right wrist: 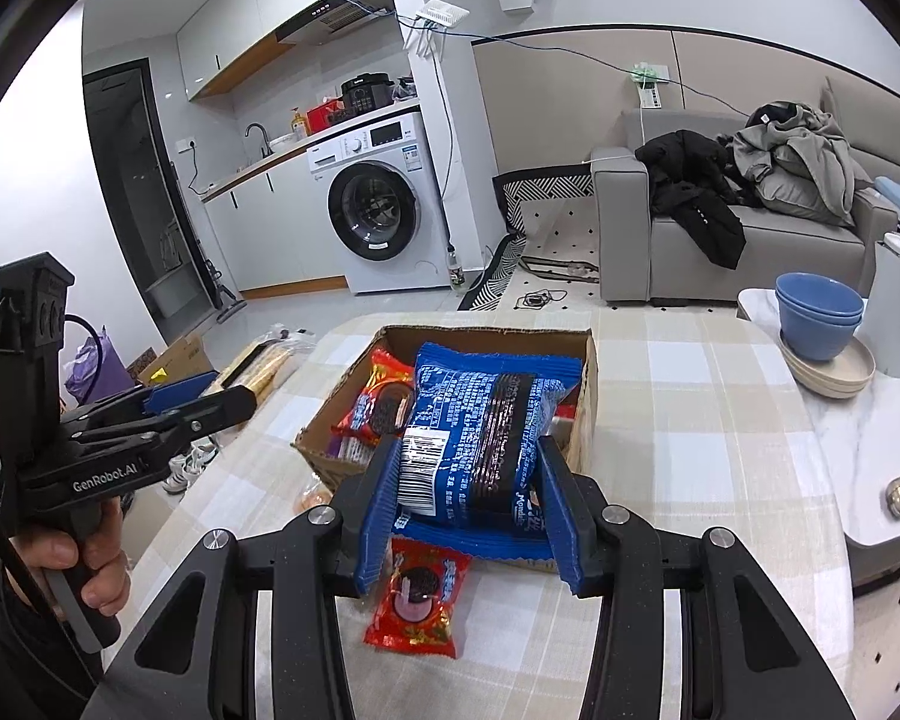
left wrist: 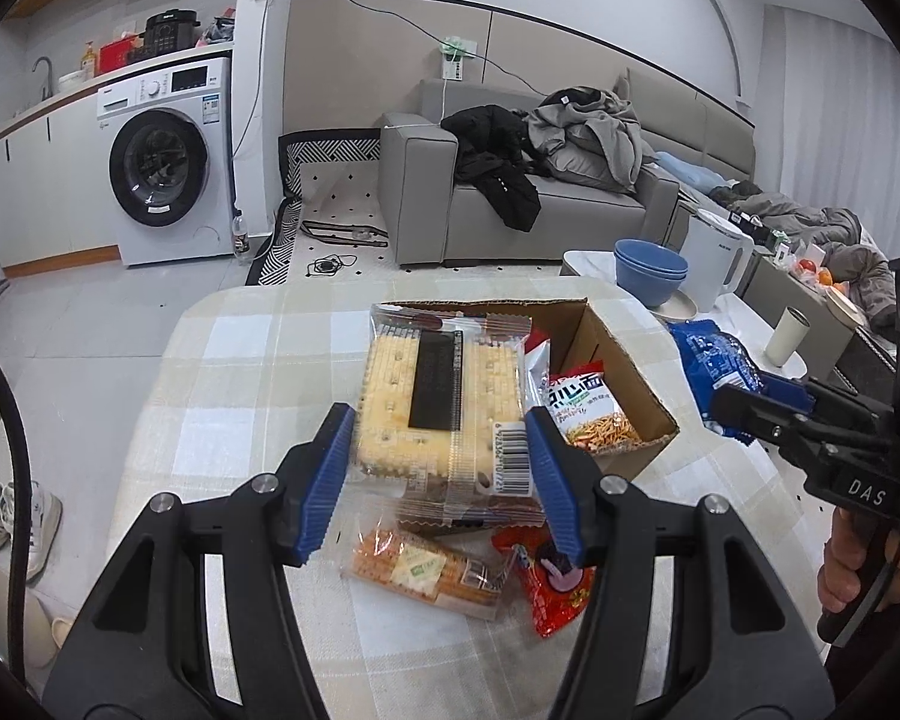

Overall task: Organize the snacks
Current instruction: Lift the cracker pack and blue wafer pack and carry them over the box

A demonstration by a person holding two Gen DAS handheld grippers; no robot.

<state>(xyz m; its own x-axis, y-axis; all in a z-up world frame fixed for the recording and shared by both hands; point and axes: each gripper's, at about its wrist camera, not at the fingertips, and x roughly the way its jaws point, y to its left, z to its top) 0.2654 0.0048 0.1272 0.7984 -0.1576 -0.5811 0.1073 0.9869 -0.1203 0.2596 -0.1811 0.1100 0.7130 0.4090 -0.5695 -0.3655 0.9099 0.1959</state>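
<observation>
My left jaws [left wrist: 441, 468] clamp a clear cracker pack [left wrist: 444, 402], my right jaws [right wrist: 471, 510] a blue biscuit bag [right wrist: 480, 426], both above the cardboard box [right wrist: 588, 372] on the checked desk [right wrist: 690, 420]. Red packets [right wrist: 417, 600] lie near; blue bowls [right wrist: 819, 315] far right.

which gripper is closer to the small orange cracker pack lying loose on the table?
Left. The left gripper, jaws shut on the big cracker pack, hangs right over the small orange cracker pack. The right gripper, holding the blue cookie pack, is off to the side by the cardboard box.
</observation>
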